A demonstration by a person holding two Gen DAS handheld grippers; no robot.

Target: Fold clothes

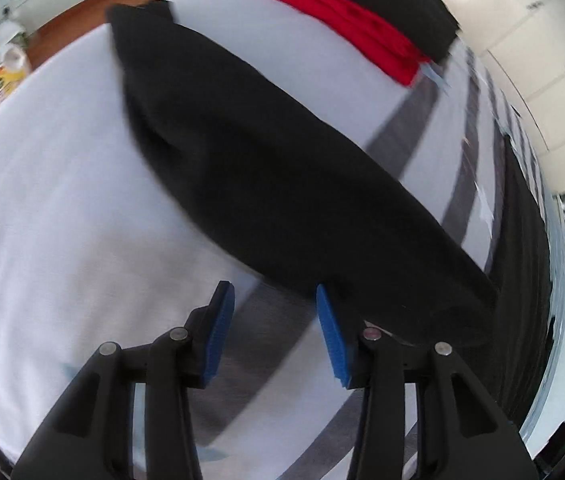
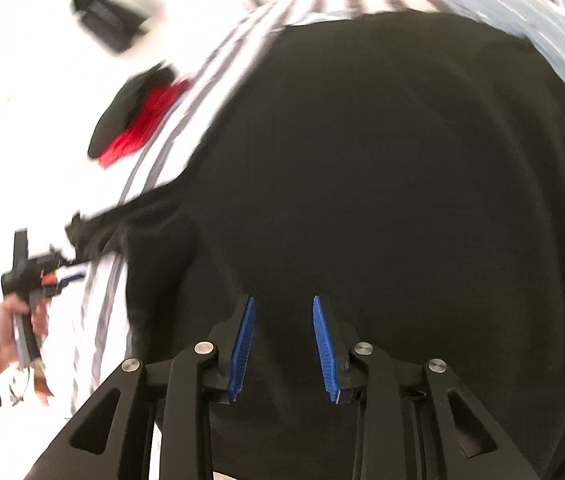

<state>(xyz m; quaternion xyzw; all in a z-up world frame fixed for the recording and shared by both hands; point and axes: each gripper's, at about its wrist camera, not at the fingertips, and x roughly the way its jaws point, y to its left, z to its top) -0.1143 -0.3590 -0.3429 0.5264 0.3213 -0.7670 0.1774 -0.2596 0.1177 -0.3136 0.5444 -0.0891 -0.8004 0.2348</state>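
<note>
A long black garment (image 1: pixel 266 168) lies slantwise across the white and grey striped sheet (image 1: pixel 62 200). My left gripper (image 1: pixel 272 300) hovers over the sheet at the garment's near edge. It is open, with only sheet showing between its blue pads (image 1: pixel 218 332). In the right wrist view the black garment (image 2: pixel 382 160) fills most of the frame. My right gripper (image 2: pixel 282 312) is right above it, open, with nothing pinched. The left gripper (image 2: pixel 62 276) also shows there in a person's hand (image 2: pixel 10 320), just below the garment's narrow end (image 2: pixel 94 220).
A folded stack of red and black clothes (image 1: pixel 342 20) sits at the far end of the sheet, also visible as the stack (image 2: pixel 134 120). A plastic bottle (image 1: pixel 2 72) stands by the wooden edge (image 1: pixel 82 12). White cupboards (image 1: pixel 542 60) line the right. A dark object (image 2: pixel 110 20) lies far left.
</note>
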